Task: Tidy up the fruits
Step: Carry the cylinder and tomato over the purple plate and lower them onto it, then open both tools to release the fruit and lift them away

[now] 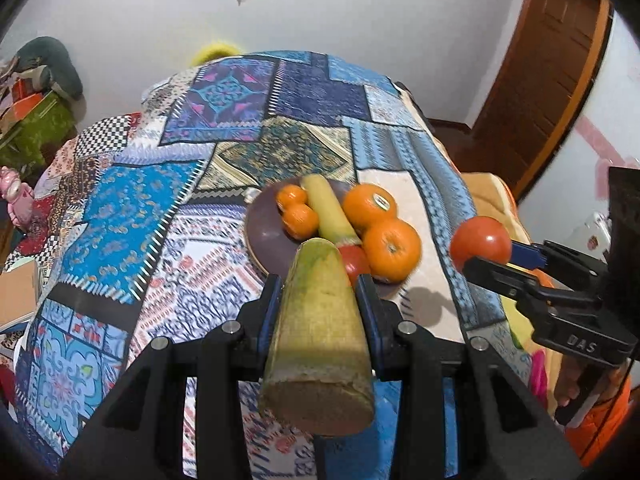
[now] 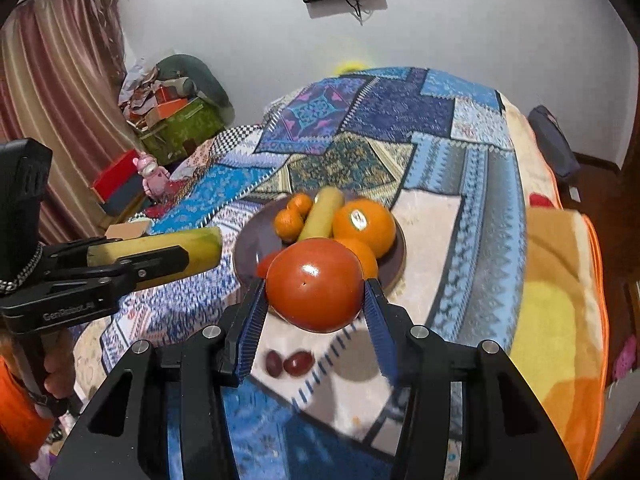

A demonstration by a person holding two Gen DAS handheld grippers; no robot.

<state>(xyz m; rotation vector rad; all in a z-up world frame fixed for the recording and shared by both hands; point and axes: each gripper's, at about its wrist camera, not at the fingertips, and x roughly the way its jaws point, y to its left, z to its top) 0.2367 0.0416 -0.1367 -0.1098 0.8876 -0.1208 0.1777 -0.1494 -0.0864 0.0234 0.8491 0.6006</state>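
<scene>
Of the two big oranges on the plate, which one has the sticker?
The farther orange, beside the yellow stick on the plate, shows a white oval sticker on top. The nearer orange shows none.

Blue patchwork cloth (image 1: pixel 168 208) fills the frame's centre; dark purple plate (image 1: pixel 264 232) holds orange citrus (image 1: pixel 370 202); a red tomato (image 2: pixel 316 284) gleams.

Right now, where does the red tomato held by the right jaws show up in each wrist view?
Left wrist view: the red tomato sits at right of centre, held in the right gripper reaching in from the right edge.
Right wrist view: the tomato fills the lower centre, clamped between the jaws.
Shared landmark: the stickered orange on the plate.
</scene>
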